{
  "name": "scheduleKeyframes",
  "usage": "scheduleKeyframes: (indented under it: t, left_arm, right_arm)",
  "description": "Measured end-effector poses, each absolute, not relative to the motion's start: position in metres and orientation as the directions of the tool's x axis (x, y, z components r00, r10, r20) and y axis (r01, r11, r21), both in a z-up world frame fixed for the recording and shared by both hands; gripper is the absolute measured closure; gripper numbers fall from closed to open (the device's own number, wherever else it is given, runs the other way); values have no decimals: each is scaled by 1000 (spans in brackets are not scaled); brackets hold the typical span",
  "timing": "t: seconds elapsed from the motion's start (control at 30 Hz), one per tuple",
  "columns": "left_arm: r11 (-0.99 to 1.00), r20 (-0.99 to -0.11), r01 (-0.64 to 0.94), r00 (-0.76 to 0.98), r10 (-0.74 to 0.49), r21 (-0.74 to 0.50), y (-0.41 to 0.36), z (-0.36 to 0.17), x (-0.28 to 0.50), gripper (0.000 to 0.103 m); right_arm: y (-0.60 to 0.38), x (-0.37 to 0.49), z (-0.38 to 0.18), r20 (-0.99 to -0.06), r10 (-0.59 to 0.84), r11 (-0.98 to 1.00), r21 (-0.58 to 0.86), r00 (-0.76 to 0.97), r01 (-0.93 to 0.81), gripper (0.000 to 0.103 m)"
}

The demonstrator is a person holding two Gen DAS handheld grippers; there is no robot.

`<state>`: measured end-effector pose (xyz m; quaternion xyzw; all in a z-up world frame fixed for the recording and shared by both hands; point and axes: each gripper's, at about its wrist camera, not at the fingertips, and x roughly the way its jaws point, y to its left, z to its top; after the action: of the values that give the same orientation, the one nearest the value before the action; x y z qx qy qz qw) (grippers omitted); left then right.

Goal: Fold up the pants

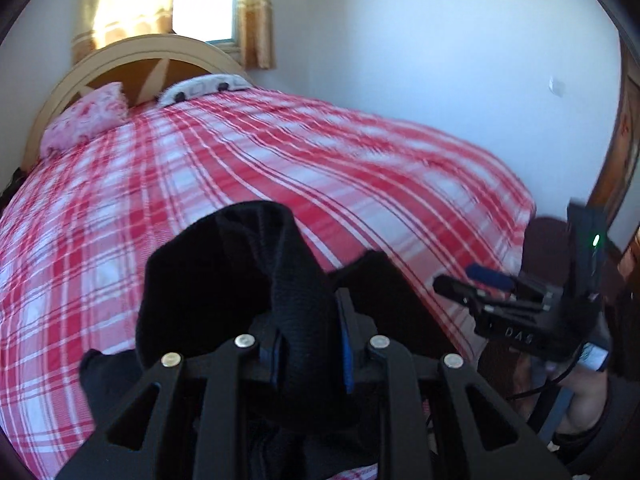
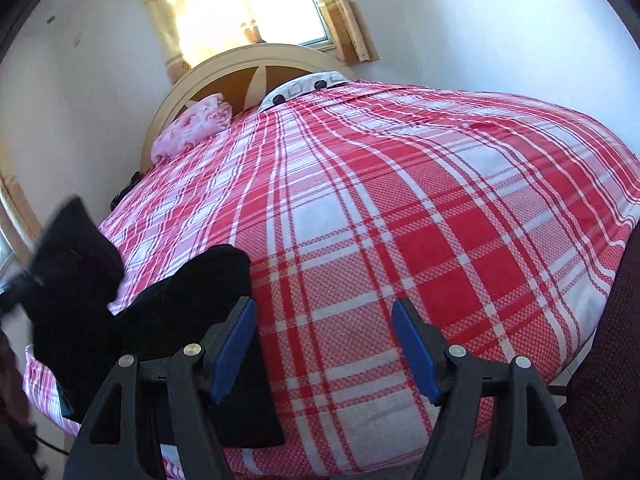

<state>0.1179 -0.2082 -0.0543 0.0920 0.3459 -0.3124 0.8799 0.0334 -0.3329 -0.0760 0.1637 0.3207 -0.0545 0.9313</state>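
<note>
Left gripper (image 1: pixel 308 356) pinches black pants (image 1: pixel 240 280) above the plaid bed (image 1: pixel 360 168); right gripper (image 2: pixel 324 344) gapes empty, so cloth may slip.

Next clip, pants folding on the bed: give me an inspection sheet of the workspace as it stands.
Surface: bed with red and white plaid cover, mostly bare.
Job's things: black pants bunched at the near edge, partly lifted.
Clutter: pink pillow and patterned pillow at the headboard.
Grippers: left tool shut on the pants; right tool open, nothing between its blue pads.
Cables: thin black cable below the right tool.
Surroundings: white walls, curtained window, wooden furniture at right.
</note>
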Motion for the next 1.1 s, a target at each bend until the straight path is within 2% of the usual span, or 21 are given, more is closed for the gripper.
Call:
scheduleKeyframes:
  t: [0.1, 0.13, 0.17, 0.23, 0.33, 0.4, 0.47, 0.53, 0.6, 0.63, 0.73, 0.83, 0.9, 0.93, 0.97, 1.03, 1.1]
  left_arm:
    - [740, -687, 668, 501, -527, -81, -225, -63, 105, 74]
    - [730, -681, 678, 495, -540, -86, -226, -58, 101, 64]
    - [719, -661, 692, 507, -553, -71, -223, -53, 91, 48]
    - [710, -617, 703, 536, -576, -53, -214, -42, 75, 37]
    - [733, -574, 678, 579, -579, -55, -191, -32, 67, 25]
    - [795, -553, 605, 648, -524, -45, -157, -28, 67, 24]
    - [842, -538, 537, 696, -476, -50, -132, -32, 70, 17]
    - [895, -522, 446, 755, -396, -35, -105, -37, 74, 14]
    - [913, -537, 402, 757, -373, -69, -90, -43, 81, 14]
    - [915, -535, 388, 753, -384, -111, -78, -45, 82, 13]
    - [926, -549, 359, 754, -360, -113, -71, -53, 85, 13]
    - [925, -571, 361, 737, -360, -118, -77, -64, 86, 13]
    - [921, -582, 369, 726, -368, -123, -81, -69, 87, 13]
    - [919, -585, 374, 721, -371, -122, -82, -70, 85, 13]
    - [918, -586, 379, 719, -374, -121, -83, -71, 84, 13]
    - [917, -590, 381, 716, -374, -119, -84, -73, 84, 13]
    - [919, -596, 374, 712, -371, -125, -83, -73, 85, 13]
  right_arm:
    - [-335, 32, -76, -608, -1, 939, 273, 794, 210, 32]
    - [-336, 32, -75, -605, -5, 938, 273, 796, 214, 32]
    - [-338, 31, -75, -603, -10, 937, 273, 798, 218, 32]
    - [-343, 29, -74, -592, -25, 931, 281, 806, 235, 32]
    - [-352, 22, -66, -555, -40, 916, 312, 831, 253, 32]
    - [-350, 18, -57, -525, -34, 917, 321, 850, 235, 32]
    - [-336, 13, -42, -478, 1, 931, 321, 878, 173, 32]
    - [-300, 8, -22, -435, 87, 965, 260, 896, 33, 32]
    - [-265, 5, -14, -428, 136, 981, 182, 893, -62, 32]
    - [-248, 4, -13, -437, 144, 986, 141, 888, -91, 32]
    - [-208, 3, -21, -474, 165, 986, 46, 865, -163, 32]
    - [-189, 8, -34, -501, 95, 991, -33, 860, -129, 32]
    - [-196, 15, -40, -529, 114, 993, 26, 841, -118, 32]
    - [-201, 19, -43, -536, 148, 989, 66, 831, -133, 41]
    - [-206, 24, -48, -557, 178, 984, 102, 811, -145, 68]
    - [-217, 32, -54, -591, 208, 978, 139, 779, -155, 88]
    - [-231, 33, -54, -600, 161, 987, 111, 783, -118, 92]
